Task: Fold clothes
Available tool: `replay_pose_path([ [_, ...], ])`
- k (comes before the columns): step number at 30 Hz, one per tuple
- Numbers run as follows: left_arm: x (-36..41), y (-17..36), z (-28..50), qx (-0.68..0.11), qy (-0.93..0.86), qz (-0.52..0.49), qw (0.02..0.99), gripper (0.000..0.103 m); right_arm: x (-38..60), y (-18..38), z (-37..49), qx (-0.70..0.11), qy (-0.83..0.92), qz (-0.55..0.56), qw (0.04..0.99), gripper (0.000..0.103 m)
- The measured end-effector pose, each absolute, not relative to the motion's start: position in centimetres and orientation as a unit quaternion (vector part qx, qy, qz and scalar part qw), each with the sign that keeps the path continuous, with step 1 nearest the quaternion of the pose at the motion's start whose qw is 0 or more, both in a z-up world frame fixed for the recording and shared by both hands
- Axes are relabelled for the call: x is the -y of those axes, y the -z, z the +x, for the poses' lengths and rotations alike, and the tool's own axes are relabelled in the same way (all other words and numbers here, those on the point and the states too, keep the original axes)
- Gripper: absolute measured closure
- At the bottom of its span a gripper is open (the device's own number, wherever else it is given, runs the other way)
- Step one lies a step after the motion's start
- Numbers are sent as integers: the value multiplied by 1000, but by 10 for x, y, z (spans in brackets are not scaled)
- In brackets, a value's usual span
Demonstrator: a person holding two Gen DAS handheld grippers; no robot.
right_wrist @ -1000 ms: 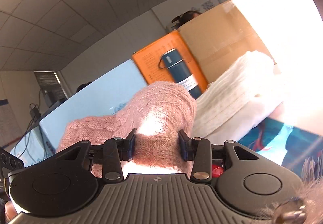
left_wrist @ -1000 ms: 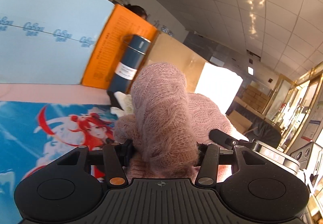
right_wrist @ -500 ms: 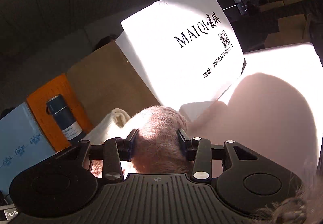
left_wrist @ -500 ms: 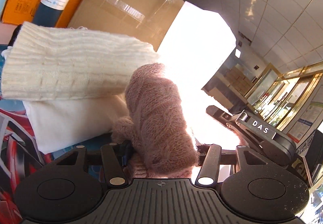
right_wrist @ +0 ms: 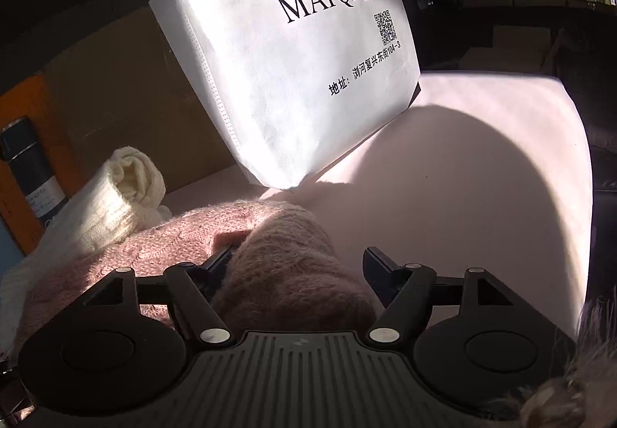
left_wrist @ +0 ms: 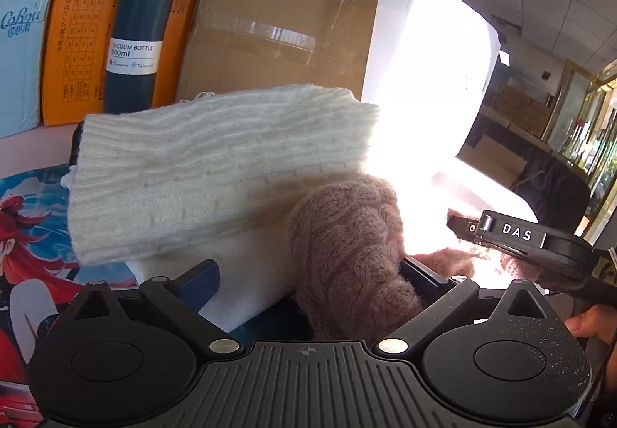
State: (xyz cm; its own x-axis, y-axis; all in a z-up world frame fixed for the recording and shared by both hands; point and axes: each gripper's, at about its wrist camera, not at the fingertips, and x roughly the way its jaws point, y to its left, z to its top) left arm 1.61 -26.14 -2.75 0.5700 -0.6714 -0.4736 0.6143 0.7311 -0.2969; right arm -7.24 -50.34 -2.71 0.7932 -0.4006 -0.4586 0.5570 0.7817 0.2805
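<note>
A fuzzy pink knit sweater [left_wrist: 347,246] lies bunched on the table, right of a folded cream knit sweater [left_wrist: 216,173] that tops a white garment [left_wrist: 254,273]. My left gripper [left_wrist: 312,277] straddles the pink fold with its jaws opening wide; the left finger stands clear of the wool. In the right wrist view, my right gripper [right_wrist: 299,262] is also opening around the pink sweater [right_wrist: 285,273], and its right finger is apart from the fabric. The cream sweater [right_wrist: 127,188] lies to its left. The right gripper's body [left_wrist: 516,235] shows at the right of the left wrist view.
An orange box [left_wrist: 77,22] printed with a blue vacuum bottle and a taped cardboard box [left_wrist: 277,34] stand behind the clothes. A white MAIQI bag [right_wrist: 293,73] leans on the sunlit pink tabletop [right_wrist: 462,177]. An anime-print mat [left_wrist: 27,235] lies at left. A person's hand [left_wrist: 590,323] shows at right.
Both grippers were shut on the pink sweater and carried it rightward and down beside the cream pile. Their jaws have now spread apart and let go of the wool.
</note>
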Motion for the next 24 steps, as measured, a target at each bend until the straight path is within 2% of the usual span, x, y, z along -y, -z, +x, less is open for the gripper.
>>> replay_pose_path([
  [5,225,11,7,-259,374,-58,888,2,477,2,-80,-186,338,184,904,20],
  [10,169,-7,5,-229,356,-77,903,2,431,-28,-94,-174,333,194,906,17],
  [15,108,-27,4,-207,328,-96,917,2,347,-55,-95,-168,275,155,934,12],
  [24,-4,-60,12,-175,254,-80,948,1,211,-71,-75,-215,143,147,955,12],
])
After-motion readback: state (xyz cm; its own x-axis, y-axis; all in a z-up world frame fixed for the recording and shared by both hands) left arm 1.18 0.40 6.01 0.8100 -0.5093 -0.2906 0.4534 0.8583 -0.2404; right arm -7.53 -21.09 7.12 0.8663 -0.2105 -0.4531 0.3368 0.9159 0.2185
